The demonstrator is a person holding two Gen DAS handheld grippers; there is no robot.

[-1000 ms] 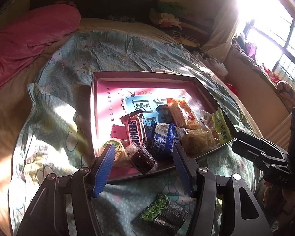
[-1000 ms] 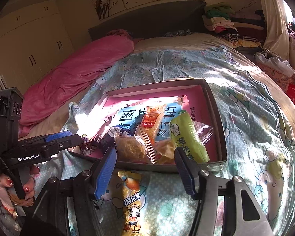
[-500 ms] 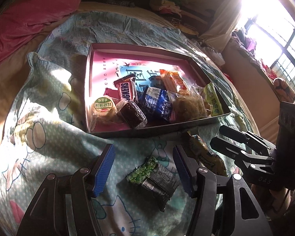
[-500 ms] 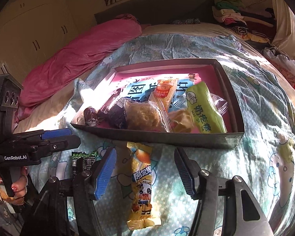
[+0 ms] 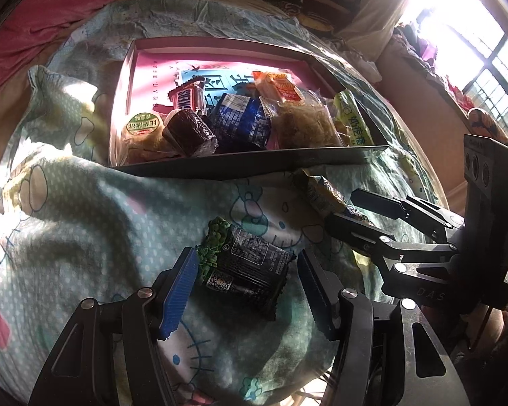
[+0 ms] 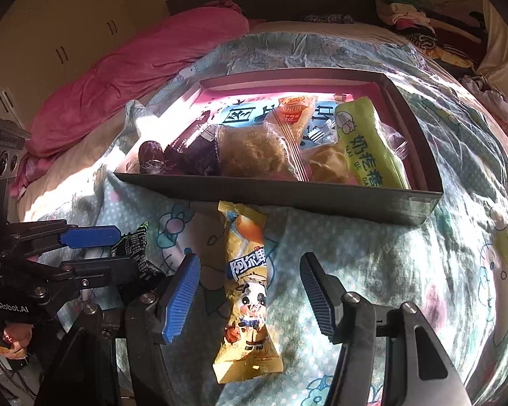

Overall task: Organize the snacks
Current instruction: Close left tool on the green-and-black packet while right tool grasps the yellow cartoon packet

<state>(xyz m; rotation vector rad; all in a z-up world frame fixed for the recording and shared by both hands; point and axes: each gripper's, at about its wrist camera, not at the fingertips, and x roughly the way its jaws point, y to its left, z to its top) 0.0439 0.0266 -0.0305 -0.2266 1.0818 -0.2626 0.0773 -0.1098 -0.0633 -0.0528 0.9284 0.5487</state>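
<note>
1. Straddling the black-and-green crinkly foil snack packet (image 5: 244, 269) without pressing it, the left hand-held gripper (image 5: 245, 284) stands part open and empty; closing on a corner could let the slick foil slip.
2. Likewise part open and empty, the right hand-held gripper (image 6: 249, 287) brackets the long yellow plastic snack pouch (image 6: 247, 291), which may sag.
3. Both snacks lie on the bed's soft patterned quilt (image 6: 372, 247), which could get pinched.
4. Nearby, the crowded dark cardboard box (image 6: 288, 196) risks spilling.
</note>
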